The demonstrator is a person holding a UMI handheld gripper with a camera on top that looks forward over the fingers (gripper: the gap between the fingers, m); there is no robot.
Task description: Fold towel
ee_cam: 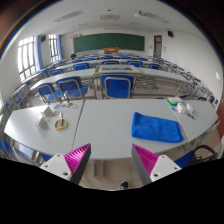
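Tool [111,160] was held above the near edge of the white worktop [100,125], its two fingers [76,160] standing apart with nothing between them; pink pads faced inward.

Blue towel [157,126] lay on the worktop, ahead of the right finger and a little to that side, apart from it. It appeared already folded to a rough rectangle, edges slightly uneven.

To the left on the worktop, ahead of the left finger, stood a small cluster of items [55,118], too small to identify. At the far right end sat some more items [180,103], one greenish, also unclear.

Beyond the worktop: rows of desks with blue chairs [117,87], a green chalkboard [104,43] on the back wall, and windows [28,58] along the left side. Room was a classroom.
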